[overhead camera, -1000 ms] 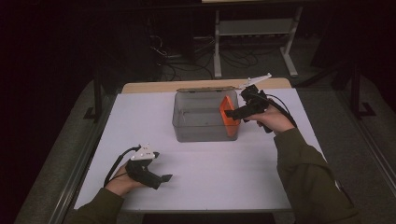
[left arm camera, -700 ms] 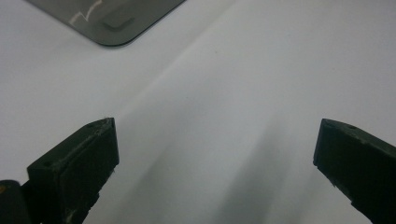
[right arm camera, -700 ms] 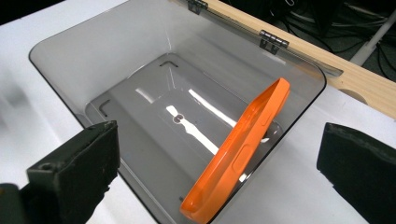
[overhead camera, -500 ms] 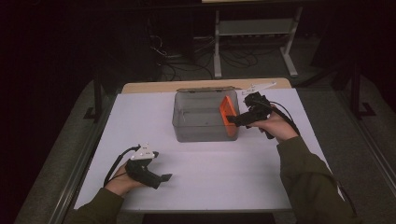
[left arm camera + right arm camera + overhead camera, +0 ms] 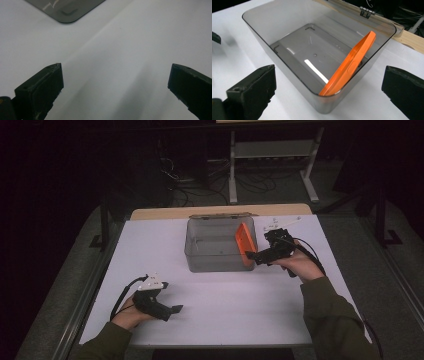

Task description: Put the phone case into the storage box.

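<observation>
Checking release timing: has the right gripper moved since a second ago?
Yes. The right gripper has come down and back toward the person along the right wall of the grey bin, jaws open, leaving the orange case leaning inside.

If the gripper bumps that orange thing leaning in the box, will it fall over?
Probably yes. The orange case stands tilted on its edge against the wall of the grey box, so a nudge could tip it flat. It looks thin, so likely light. The box floor looks glossy, so its bottom edge may slide. The right gripper is open beside it.

White table, metal rack behind
</observation>
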The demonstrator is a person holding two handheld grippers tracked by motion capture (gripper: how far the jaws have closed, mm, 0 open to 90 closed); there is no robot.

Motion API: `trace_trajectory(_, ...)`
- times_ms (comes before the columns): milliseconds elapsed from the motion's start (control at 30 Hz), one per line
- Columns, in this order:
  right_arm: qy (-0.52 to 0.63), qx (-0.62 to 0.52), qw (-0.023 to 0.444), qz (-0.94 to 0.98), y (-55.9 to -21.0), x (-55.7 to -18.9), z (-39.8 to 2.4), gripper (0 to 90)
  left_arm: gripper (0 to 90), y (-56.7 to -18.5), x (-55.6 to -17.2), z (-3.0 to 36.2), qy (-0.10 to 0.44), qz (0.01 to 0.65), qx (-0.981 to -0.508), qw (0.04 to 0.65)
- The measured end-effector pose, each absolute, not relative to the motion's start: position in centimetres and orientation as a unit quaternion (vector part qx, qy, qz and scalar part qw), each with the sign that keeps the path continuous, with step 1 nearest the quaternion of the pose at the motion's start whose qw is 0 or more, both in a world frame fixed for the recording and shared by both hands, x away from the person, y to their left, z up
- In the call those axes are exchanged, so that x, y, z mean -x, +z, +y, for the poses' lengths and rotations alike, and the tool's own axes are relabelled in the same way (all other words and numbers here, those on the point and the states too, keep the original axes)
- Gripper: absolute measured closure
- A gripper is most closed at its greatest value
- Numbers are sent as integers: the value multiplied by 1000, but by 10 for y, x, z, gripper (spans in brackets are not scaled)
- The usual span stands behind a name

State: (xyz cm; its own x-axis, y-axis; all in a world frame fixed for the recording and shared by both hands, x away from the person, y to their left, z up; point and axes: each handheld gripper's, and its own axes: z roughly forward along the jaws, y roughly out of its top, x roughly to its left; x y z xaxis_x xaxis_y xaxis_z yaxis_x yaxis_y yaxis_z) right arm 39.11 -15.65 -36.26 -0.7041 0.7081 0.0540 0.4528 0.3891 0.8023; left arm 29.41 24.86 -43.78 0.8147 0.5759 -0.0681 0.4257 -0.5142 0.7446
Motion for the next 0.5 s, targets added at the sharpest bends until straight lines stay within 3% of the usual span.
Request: trace_trajectory(500, 424, -351, 145, 823, -387, -367, -166, 0, 0, -438, -294, 249, 96, 291, -864, 399)
